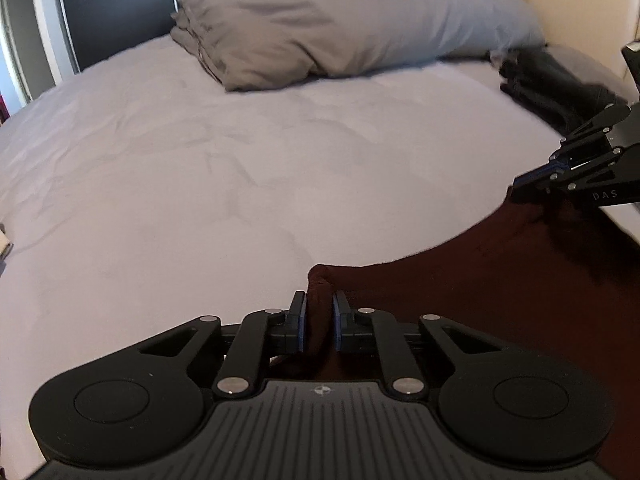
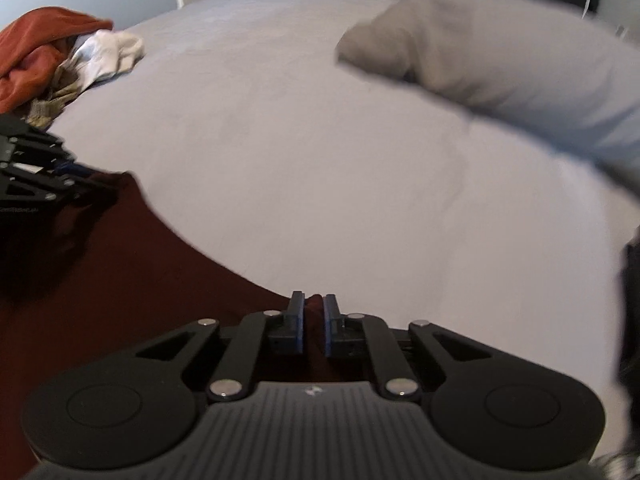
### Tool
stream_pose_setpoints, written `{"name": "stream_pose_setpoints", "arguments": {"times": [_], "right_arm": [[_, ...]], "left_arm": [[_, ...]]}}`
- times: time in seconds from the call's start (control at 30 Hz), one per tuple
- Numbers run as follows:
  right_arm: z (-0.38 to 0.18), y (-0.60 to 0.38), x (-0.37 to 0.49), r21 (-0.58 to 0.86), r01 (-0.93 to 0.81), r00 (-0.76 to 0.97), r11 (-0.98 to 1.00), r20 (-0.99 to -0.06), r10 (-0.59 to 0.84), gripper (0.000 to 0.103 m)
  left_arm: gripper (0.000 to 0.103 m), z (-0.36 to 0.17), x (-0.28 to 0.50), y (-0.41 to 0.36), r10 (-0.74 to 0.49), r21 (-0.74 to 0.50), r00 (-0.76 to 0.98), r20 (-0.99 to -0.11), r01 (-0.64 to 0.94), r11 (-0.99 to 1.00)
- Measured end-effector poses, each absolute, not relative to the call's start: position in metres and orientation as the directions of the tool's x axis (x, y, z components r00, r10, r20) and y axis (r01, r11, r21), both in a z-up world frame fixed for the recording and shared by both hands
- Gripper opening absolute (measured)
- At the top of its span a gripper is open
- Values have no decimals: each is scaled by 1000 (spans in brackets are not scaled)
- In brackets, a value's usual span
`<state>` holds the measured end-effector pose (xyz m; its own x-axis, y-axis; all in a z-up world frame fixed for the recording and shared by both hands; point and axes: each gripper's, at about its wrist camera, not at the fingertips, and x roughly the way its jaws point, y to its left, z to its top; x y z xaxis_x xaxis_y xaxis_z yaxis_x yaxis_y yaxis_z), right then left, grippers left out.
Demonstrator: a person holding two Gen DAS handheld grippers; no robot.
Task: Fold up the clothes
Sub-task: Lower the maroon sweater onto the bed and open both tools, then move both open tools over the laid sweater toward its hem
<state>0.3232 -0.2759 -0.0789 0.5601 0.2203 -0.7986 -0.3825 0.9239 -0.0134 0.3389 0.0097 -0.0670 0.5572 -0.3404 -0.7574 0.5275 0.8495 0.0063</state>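
Closest to the left wrist camera is the left gripper (image 1: 319, 312). Its two blue pads are pulled in narrow and they pinch a bunched-up corner of the dark red cloth (image 1: 500, 280) between them. From that corner the cloth spreads away toward three o'clock, flat on the bed sheet (image 1: 160, 180). Its far edge curves up to about two o'clock, where the right gripper (image 1: 520, 188) sits on it.

In the right wrist view the right gripper (image 2: 313, 310) is also squeezed in tight – a little fold of the dark red cloth (image 2: 120, 280) pokes up between its pads. The cloth fills the bottom left, out to nine o'clock, where the left gripper (image 2: 92, 180) rests at its corner.

A grey pillow (image 1: 340, 28) lies at twelve o'clock in the left view, far up the bed. Just beside it, at two o'clock, is some dark folded clothing (image 1: 548, 84). At ten o'clock in the right view there is a pile of clothes (image 2: 60, 64) – orange, white and tan.
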Motion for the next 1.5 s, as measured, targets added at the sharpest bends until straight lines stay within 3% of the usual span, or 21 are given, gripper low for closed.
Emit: {"name": "stream_pose_setpoints", "arguments": {"times": [0.13, 0.3, 0.37, 0.4, 0.43, 0.47, 0.67, 1.1, 1.5], "right_arm": [[-74, -274, 326, -83, -324, 652, 942, -741, 159, 9], [-103, -263, 331, -112, -350, 601, 930, -788, 132, 10], [-105, -268, 330, -96, -341, 602, 935, -786, 139, 15], [-100, -273, 329, -78, -330, 604, 941, -783, 147, 28], [-93, -278, 329, -56, -316, 609, 947, -778, 157, 42], [-85, -284, 327, -42, -295, 626, 955, -764, 160, 43], [-39, -323, 310, 24, -165, 666, 986, -735, 130, 43], [12, -347, 176, 0, -133, 552, 991, -830, 74, 41], [-17, -365, 49, 15, -93, 463, 996, -884, 56, 42]], "left_arm": [[10, -67, 343, -1, -323, 22, 581, -747, 507, 862], [17, -84, 347, -13, -252, 80, 581, -774, 484, 871], [26, -81, 348, -15, -235, 98, 591, -772, 476, 874], [45, -77, 347, -13, -226, 100, 600, -768, 461, 882], [54, -73, 347, -10, -217, 102, 609, -763, 445, 890], [58, -69, 345, -7, -212, 103, 621, -755, 431, 896], [58, -27, 326, 29, -171, 108, 652, -739, 366, 924], [58, 36, 208, 98, -66, 158, 624, -779, 296, 942], [63, -8, 103, 134, -49, 107, 517, -854, 267, 958]]}}
